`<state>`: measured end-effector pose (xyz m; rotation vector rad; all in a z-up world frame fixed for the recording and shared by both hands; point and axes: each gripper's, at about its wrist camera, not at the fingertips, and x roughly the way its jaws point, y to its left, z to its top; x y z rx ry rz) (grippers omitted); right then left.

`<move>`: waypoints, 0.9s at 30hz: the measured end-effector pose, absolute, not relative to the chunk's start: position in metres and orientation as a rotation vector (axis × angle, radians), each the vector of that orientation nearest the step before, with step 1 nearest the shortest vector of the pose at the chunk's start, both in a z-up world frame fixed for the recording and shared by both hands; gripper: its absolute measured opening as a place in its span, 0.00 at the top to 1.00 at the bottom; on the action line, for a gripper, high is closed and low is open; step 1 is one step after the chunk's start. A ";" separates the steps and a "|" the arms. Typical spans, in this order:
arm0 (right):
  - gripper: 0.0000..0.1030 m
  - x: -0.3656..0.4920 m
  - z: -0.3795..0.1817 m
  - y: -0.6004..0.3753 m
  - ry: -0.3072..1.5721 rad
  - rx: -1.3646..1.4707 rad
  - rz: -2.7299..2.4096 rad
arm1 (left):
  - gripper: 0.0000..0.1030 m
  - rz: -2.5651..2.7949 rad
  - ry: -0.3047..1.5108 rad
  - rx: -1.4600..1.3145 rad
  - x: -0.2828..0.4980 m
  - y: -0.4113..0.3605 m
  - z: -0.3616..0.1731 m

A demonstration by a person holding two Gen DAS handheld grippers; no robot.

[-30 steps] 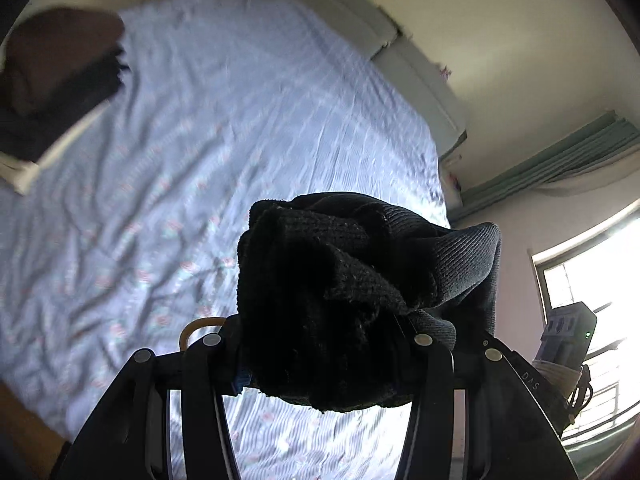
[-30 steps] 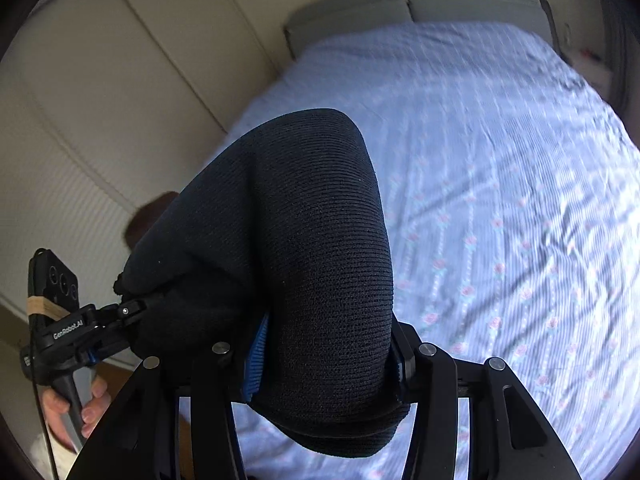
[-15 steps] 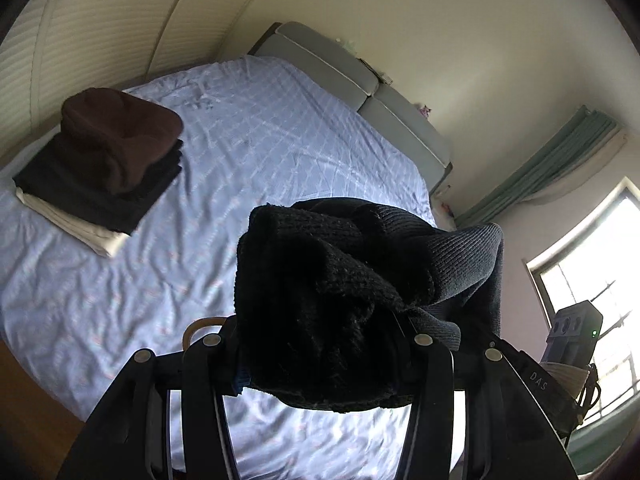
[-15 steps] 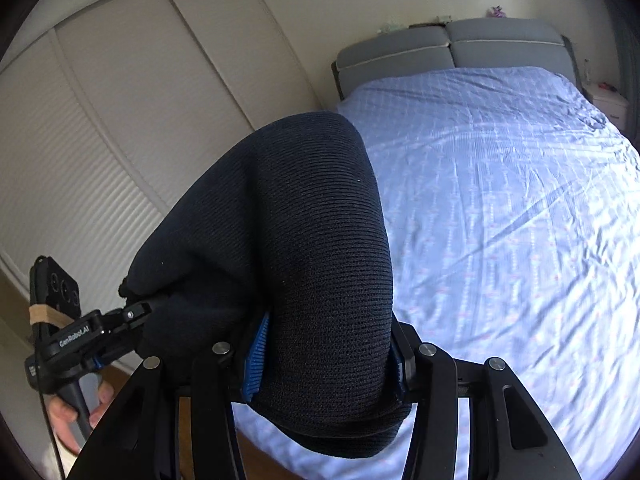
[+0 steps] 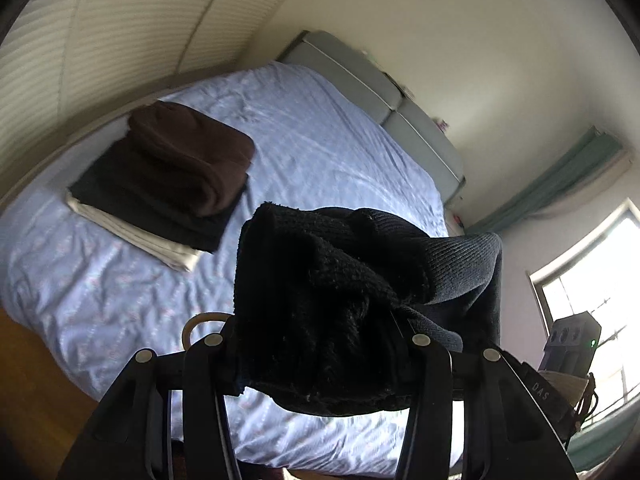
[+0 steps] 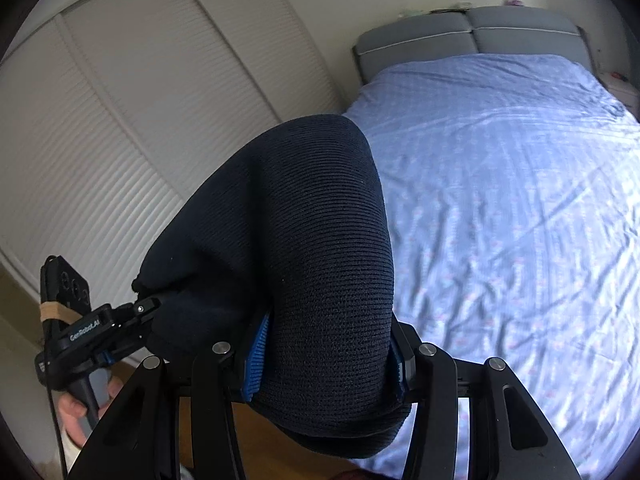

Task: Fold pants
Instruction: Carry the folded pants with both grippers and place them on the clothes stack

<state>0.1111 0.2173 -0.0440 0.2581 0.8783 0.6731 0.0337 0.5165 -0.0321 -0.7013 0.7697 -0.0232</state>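
**Two grippers carrying one folded pair of pants above a bed**

One dark knit pair of pants (image 5: 344, 312) is hanging in the air between two hand-held grippers, over the near edge of the bed (image 5: 328, 160) and clear of the sheet. The left gripper (image 5: 316, 344) is clamping a thick bunch of the fabric, its jaws standing part-way apart with the cloth filling the gap between them. The right gripper (image 6: 324, 360) is doing the same on the other end of the bundle, which is bulging up over its two blue pads (image 6: 256, 356) (the folded knit is hiding most of the fingers in both wrist views). In the right wrist view the left gripper is also showing at the lower left, with a hand (image 6: 80, 408) wrapped around its handle.

One stack of folded clothes (image 5: 168, 180) is resting on the pale blue sheet near the bed's left edge, well apart from the held pants. It is counting three visible layers: a brown piece on top, a black one under it, a cream one at the bottom. One grey headboard (image 6: 472, 36), in two padded panels, is standing at the far end of the bed. Nothing here is serving as a container.
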 end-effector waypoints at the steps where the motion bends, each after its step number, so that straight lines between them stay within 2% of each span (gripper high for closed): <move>1: 0.52 0.114 -0.042 0.224 0.879 0.261 0.686 | 0.54 -0.018 0.759 -0.697 0.032 0.522 -0.030; 13: 0.52 0.140 -0.030 0.331 0.831 0.253 0.687 | 0.55 -0.040 0.684 -0.700 0.064 0.637 -0.019; 27: 0.52 0.240 -0.056 0.471 0.904 0.360 0.542 | 0.55 -0.153 0.832 -0.675 0.214 0.788 -0.047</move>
